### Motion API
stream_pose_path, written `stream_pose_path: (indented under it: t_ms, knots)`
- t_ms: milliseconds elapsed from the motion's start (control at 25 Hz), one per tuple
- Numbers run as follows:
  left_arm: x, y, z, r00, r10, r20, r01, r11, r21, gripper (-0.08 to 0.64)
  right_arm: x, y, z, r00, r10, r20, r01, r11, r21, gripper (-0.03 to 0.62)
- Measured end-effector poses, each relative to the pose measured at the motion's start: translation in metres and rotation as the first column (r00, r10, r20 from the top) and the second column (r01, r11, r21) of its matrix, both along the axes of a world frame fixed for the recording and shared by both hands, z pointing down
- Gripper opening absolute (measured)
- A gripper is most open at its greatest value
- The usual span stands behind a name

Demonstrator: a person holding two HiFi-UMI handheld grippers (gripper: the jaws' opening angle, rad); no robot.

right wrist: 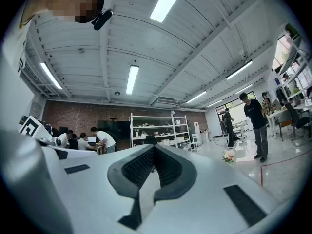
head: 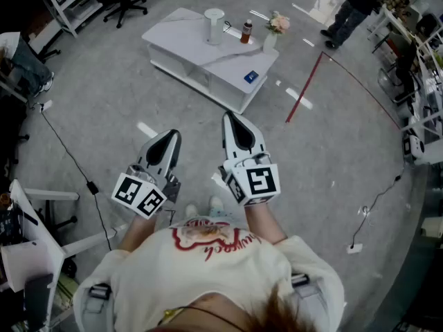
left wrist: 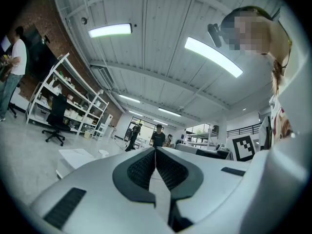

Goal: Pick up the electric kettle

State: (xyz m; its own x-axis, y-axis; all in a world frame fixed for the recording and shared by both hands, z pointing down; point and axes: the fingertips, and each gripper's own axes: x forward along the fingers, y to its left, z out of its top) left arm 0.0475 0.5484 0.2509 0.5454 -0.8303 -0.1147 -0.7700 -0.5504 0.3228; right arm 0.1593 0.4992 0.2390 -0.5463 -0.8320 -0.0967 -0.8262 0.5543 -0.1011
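You stood on a grey floor (head: 124, 95) with one low white table (head: 178, 39) well ahead, carrying one electric kettle (head: 214, 26), one bottle (head: 246, 31), one vase of flowers (head: 276, 28) and one blue item (head: 250, 77), while your left gripper (head: 173, 134) and right gripper (head: 229, 115) were each pressed together, empty.

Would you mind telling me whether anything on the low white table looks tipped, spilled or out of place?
Nothing stands out. The kettle, bottle and flower vase all stand upright on the table, and a small blue item lies flat near its corner. No spill shows.
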Motion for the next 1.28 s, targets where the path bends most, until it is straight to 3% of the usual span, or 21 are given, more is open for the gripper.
stream_pose_path:
  t_ms: [400,680,920,1280]
  knots:
    - [0.002,-0.003,0.0,1.0,-0.009,-0.005,0.009,1.0,0.0,0.014,0.006,-0.002,0.003,1.0,0.005,0.005,-0.005,1.0,-0.016,0.015]
    - [0.008,-0.007,0.004,1.0,-0.014,-0.015,0.013,1.0,-0.017,0.014,0.022,-0.012,0.01,0.997,0.021,0.069,-0.017,0.998,-0.056,0.015]
    - [0.025,-0.024,0.005,1.0,-0.012,-0.016,0.012,1.0,-0.018,0.014,0.045,-0.029,0.005,0.998,0.057,0.012,-0.056,0.998,-0.013,0.015]
    - [0.048,-0.064,0.005,0.998,-0.05,-0.024,0.05,0.999,-0.003,0.014,0.059,-0.063,0.005,0.999,0.011,-0.045,-0.01,1.0,0.029,0.015]
